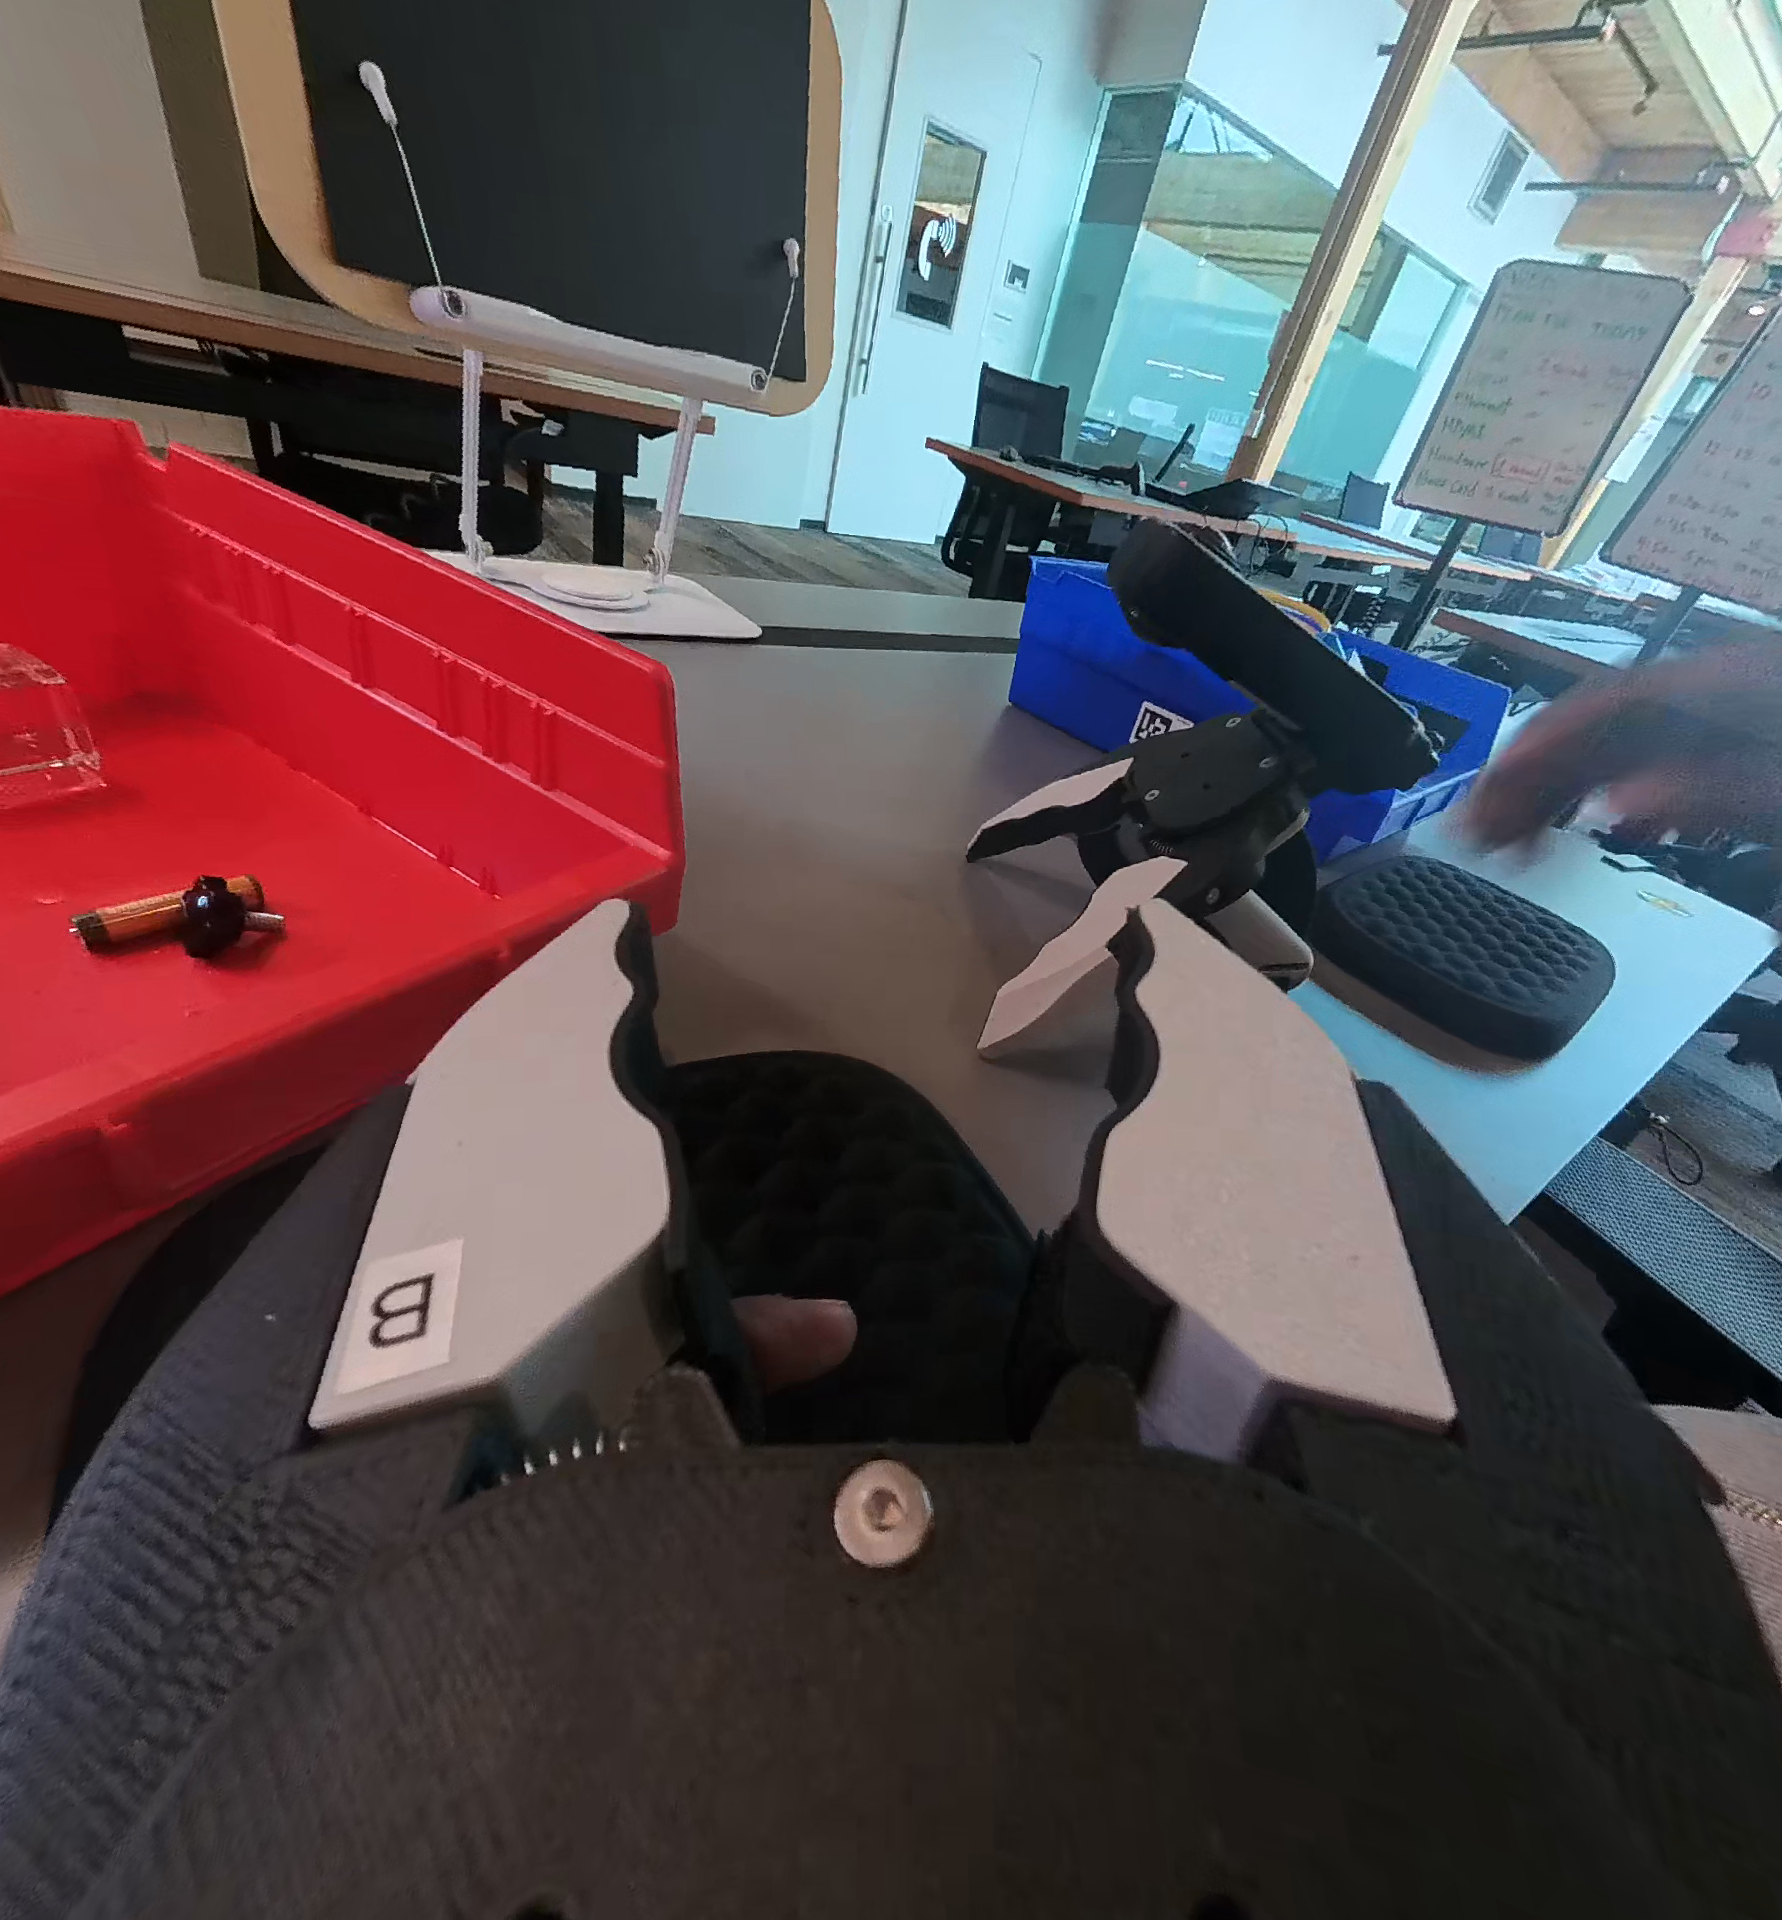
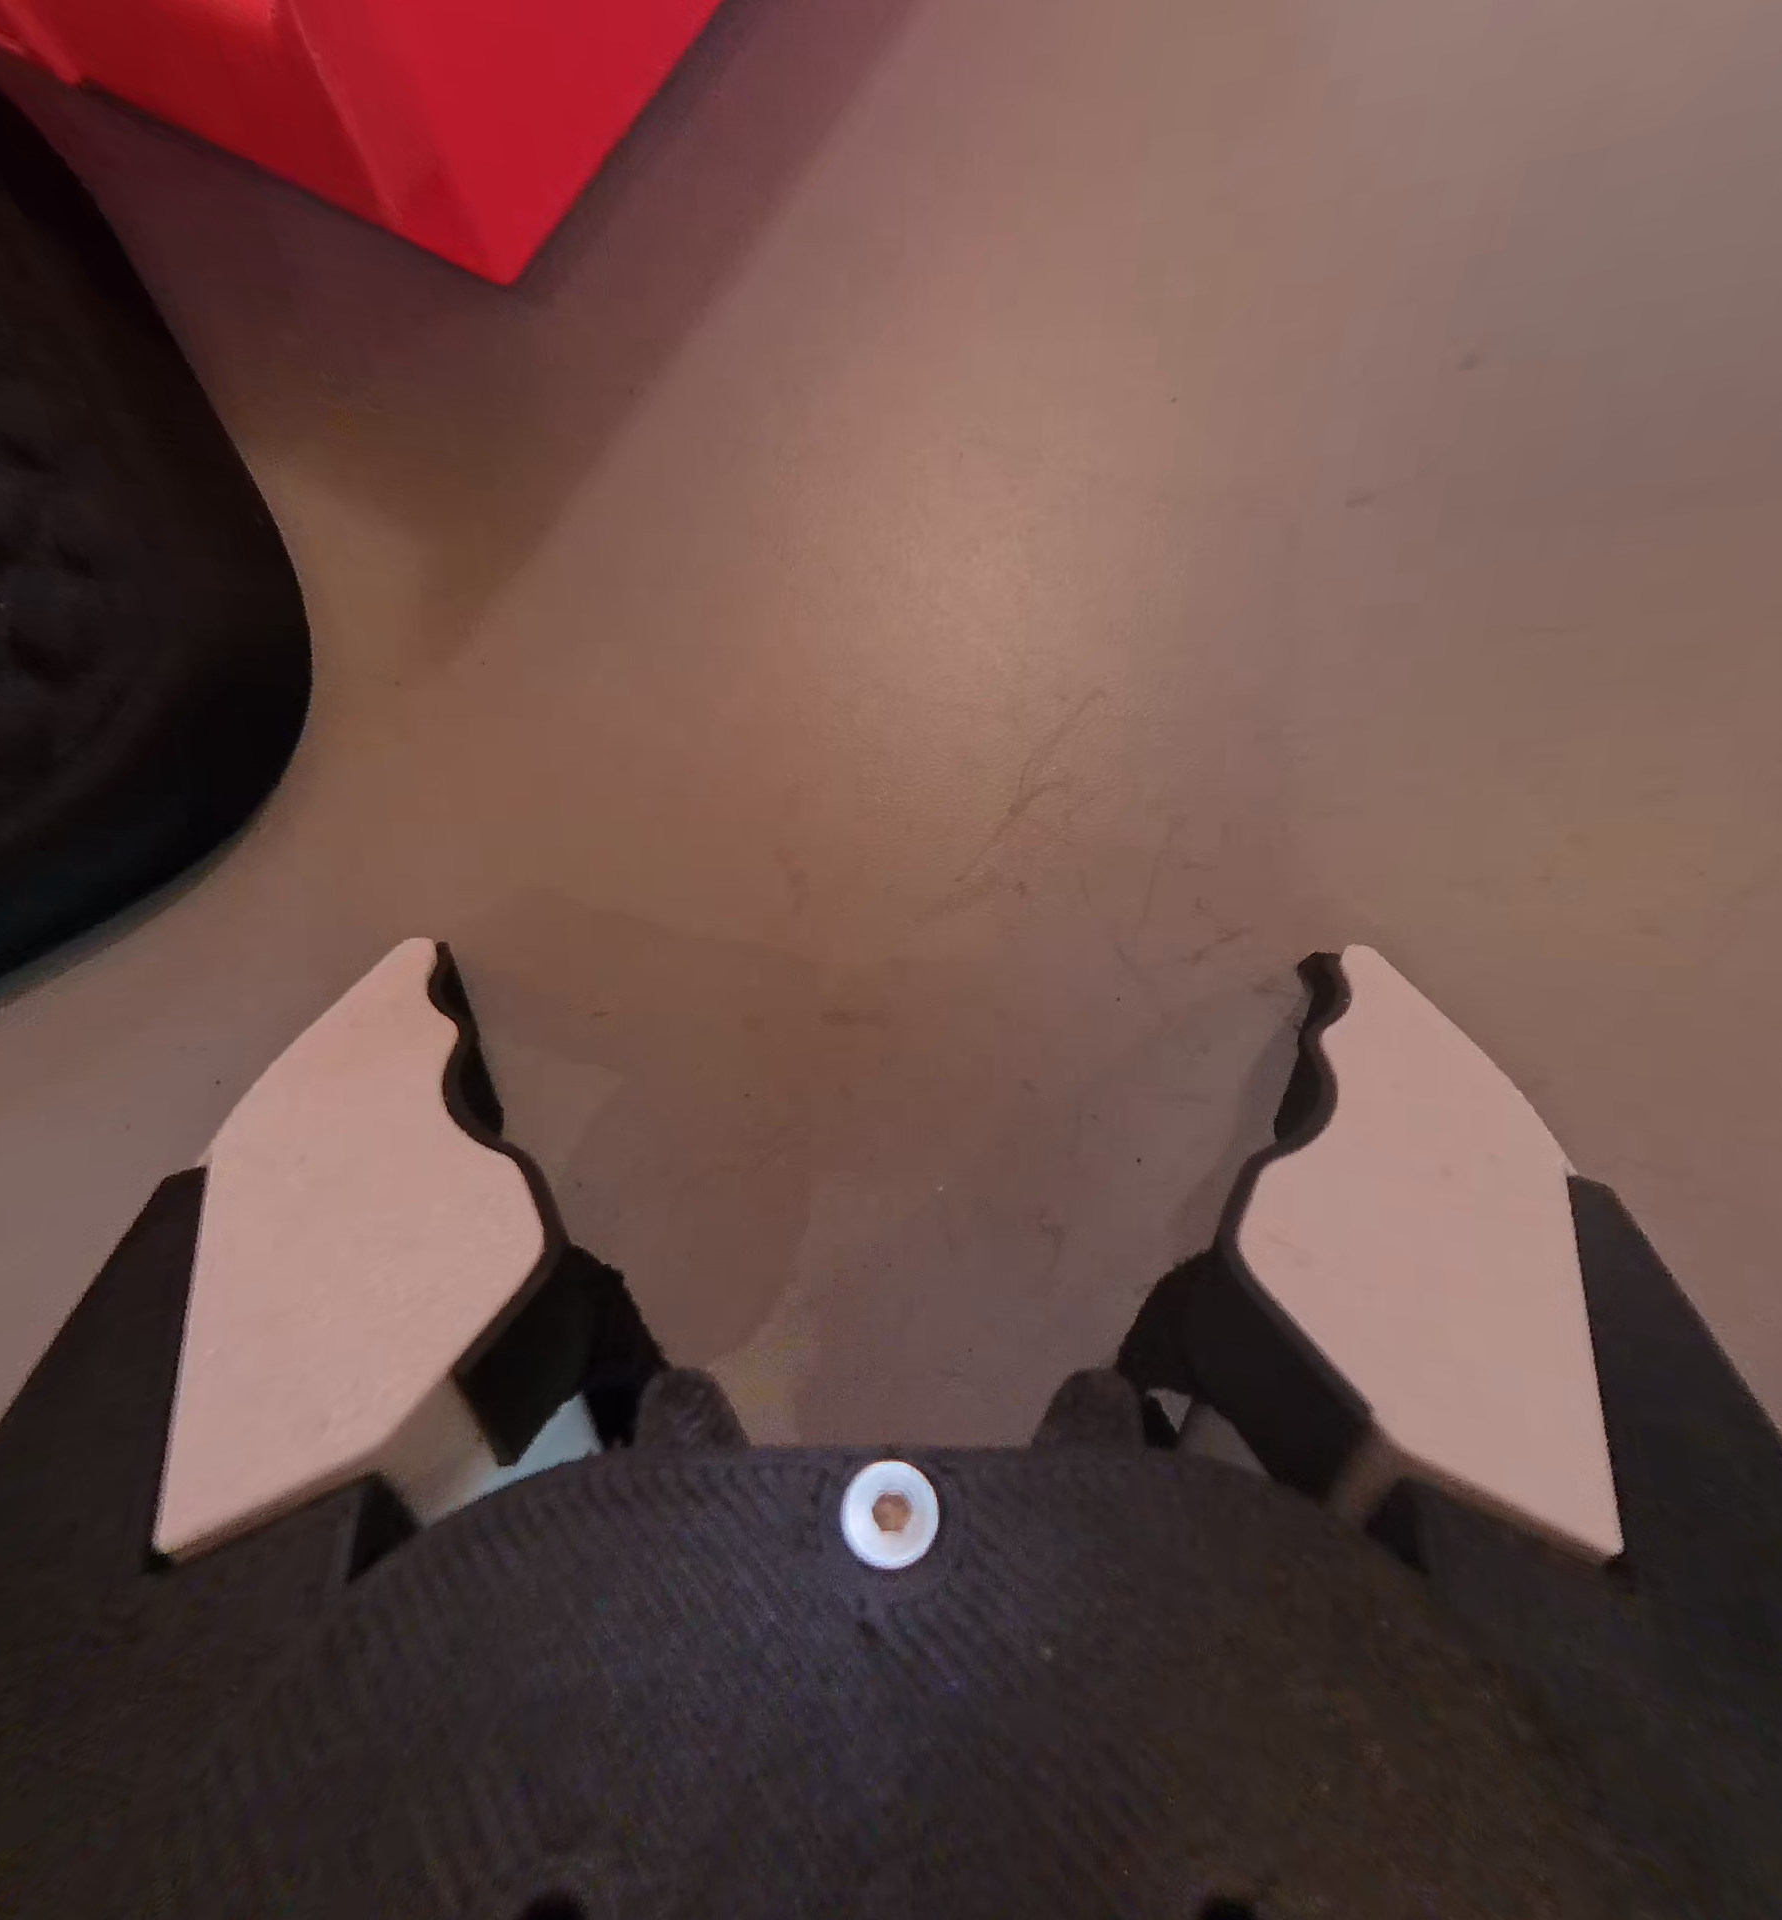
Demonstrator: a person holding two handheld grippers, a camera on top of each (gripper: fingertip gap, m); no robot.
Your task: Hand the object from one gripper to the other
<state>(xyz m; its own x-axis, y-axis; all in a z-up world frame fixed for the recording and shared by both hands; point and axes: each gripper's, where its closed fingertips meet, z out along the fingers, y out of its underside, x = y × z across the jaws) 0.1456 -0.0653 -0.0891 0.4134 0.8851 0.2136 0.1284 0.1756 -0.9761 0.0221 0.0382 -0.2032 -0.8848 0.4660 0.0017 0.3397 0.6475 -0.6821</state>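
Both grippers, left (image 1: pixel 882 940) and right (image 2: pixel 882 961), are spread open, nothing held. Battery (image 1: pixel 172 912), left of left jaws, is judged light, rigid, slippery; mid-barrel grip advised.

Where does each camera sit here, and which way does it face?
Left wrist view: on the left gripper, facing across the table toward the red bin; own open fingers and a fingertip show.
Right wrist view: on the right gripper, facing down at the bare tabletop; own open fingers show.
Shared: red bin, black pad, table.

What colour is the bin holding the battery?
Red. The bin with the battery inside shows best in the left wrist view.
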